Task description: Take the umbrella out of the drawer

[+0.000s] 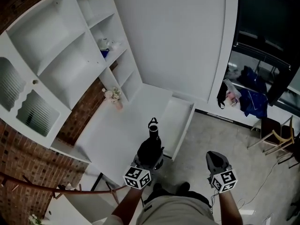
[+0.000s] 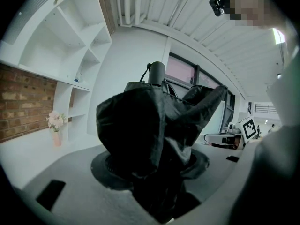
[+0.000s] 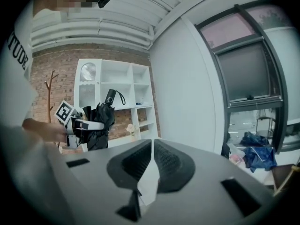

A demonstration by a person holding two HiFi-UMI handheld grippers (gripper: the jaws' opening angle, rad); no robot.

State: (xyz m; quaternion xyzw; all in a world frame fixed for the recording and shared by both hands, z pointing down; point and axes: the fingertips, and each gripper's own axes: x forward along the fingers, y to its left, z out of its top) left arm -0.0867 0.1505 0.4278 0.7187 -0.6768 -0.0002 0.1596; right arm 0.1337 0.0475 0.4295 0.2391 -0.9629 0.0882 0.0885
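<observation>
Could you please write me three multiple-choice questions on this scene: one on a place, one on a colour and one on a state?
1. Where is the umbrella?
A) in a bucket
B) in the left tool
C) hanging on a hook

2. What colour is the umbrella?
A) red
B) black
C) yellow

3. How does the right tool stand?
A) shut and empty
B) wide open
C) clamped on a cup

Answers:
1 B: the left gripper view shows the folded canopy bunched between that tool's jaws.
2 B: canopy and handle are black in every view.
3 A: the right gripper view shows its jaws together with nothing between them.
</observation>
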